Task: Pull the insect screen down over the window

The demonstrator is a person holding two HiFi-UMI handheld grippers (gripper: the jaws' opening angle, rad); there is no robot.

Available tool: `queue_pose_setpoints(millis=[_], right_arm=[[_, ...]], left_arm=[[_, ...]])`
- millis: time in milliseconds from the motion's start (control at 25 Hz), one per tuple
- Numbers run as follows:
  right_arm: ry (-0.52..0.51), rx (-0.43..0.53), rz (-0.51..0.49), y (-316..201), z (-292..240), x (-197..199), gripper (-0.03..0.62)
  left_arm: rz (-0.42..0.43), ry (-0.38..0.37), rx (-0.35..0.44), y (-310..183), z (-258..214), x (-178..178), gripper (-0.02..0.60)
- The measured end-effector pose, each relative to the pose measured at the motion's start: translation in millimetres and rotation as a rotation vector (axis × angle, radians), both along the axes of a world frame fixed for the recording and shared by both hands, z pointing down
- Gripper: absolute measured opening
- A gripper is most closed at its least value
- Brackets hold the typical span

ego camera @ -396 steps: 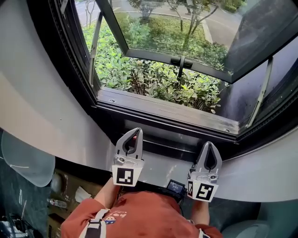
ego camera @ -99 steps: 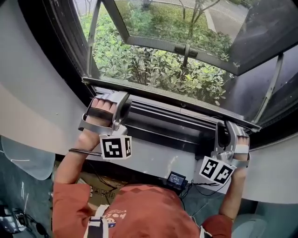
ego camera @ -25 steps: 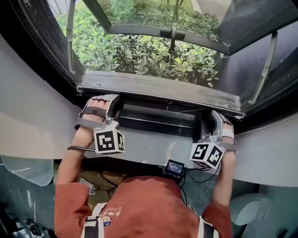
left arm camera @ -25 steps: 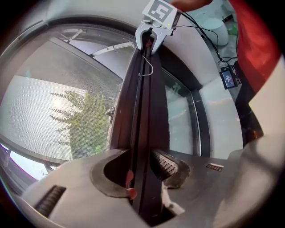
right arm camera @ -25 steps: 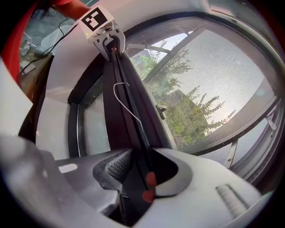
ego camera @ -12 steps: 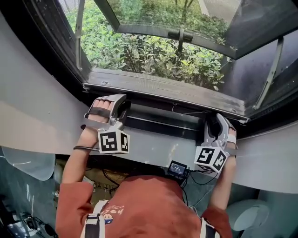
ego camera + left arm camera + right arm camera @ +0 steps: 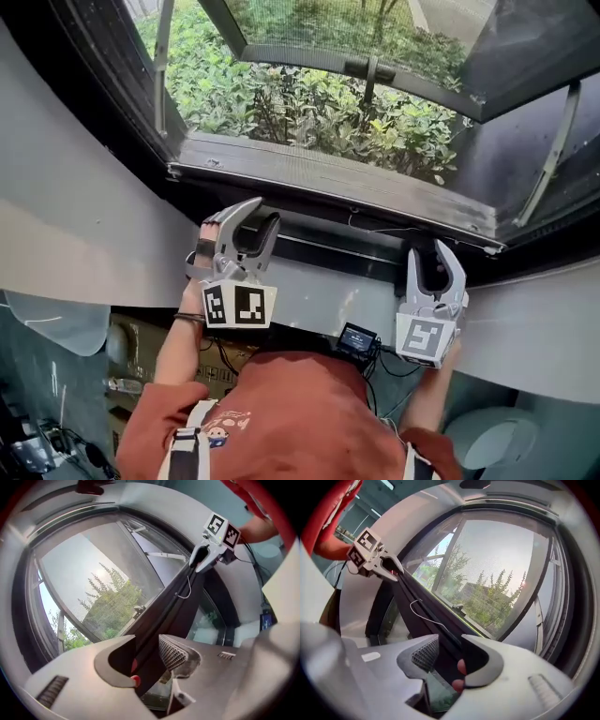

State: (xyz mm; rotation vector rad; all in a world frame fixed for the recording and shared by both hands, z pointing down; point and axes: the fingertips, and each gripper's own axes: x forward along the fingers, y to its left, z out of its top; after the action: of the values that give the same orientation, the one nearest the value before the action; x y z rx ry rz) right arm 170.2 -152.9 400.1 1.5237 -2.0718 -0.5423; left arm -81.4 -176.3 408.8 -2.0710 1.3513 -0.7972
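Between the jaws of the left gripper (image 7: 147,648) a dark bottom rail (image 7: 168,606) is seen, running on to the right gripper (image 7: 429,258) at its far end. Both pairs of jaws are found spread wide and have just been opening. The rail lies in each gap, but no pad is pressed on it, so nothing is held. Beyond the tips of both grippers the insect screen (image 7: 501,583) is seen stretched over the window opening, with its rail low by the sill (image 7: 328,178), as far as can be told.

Step judged: the pull-down is taken as done or very nearly done, and the release is in hand. Next move: the grippers are to be drawn straight back off the rail, so that it is not lifted from the sill. A thin cord (image 7: 424,609) looped along the rail between the two grippers could be snagged.

Materials noted:
- Screen: fine grey mesh, see-through, judged limp unless kept taut.
- Rail: long straight dark bar, smooth, judged rigid.
- Jaws: pale grey moulded plastic, curved, with dimpled pads.
- Sill: flat dull grey strip.
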Motion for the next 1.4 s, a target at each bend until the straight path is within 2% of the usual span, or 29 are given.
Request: queue_pose_setpoints(millis=[240, 560, 720, 800, 1000, 1160, 1280, 1400], right_arm=[[-0.192, 0.028, -0.031, 15.5, -5.4, -4.8, 0.156], [-0.421, 0.050, -0.046, 40.8, 6.2, -0.8, 0.155], [-0.550, 0.070, -0.035, 54.6, 22.9, 0.3, 0.153], [-0.576, 0.064, -0.037, 59.3, 30.7, -2.8, 0.153], [-0.590, 0.074, -0.042, 60.8, 33.1, -9.6, 0.153], [-0.577, 0.090, -0.050, 61.4, 31.1, -15.1, 0.153], [-0.563, 0.104, -0.044, 62.6, 30.3, -17.8, 0.153], [-0.562, 0.113, -0.040, 62.9, 30.0, -19.9, 0.153]], left_arm=[[-0.014, 0.247, 0.023, 16.3, -2.2, 14.2, 0.155], [-0.050, 0.478, -0.045, 35.5, 19.2, 25.7, 0.155], [-0.057, 0.512, -0.045, 49.2, 37.4, 31.9, 0.155], [-0.056, 0.533, -0.047, 56.2, 45.8, 33.7, 0.155], [-0.058, 0.586, -0.062, 64.1, 54.5, 32.8, 0.153], [-0.037, 0.613, -0.012, 65.8, 43.7, 29.8, 0.150], [-0.051, 0.632, -0.015, 68.5, 43.7, 26.4, 0.150], [-0.059, 0.627, -0.024, 71.3, 45.0, 24.3, 0.150]])
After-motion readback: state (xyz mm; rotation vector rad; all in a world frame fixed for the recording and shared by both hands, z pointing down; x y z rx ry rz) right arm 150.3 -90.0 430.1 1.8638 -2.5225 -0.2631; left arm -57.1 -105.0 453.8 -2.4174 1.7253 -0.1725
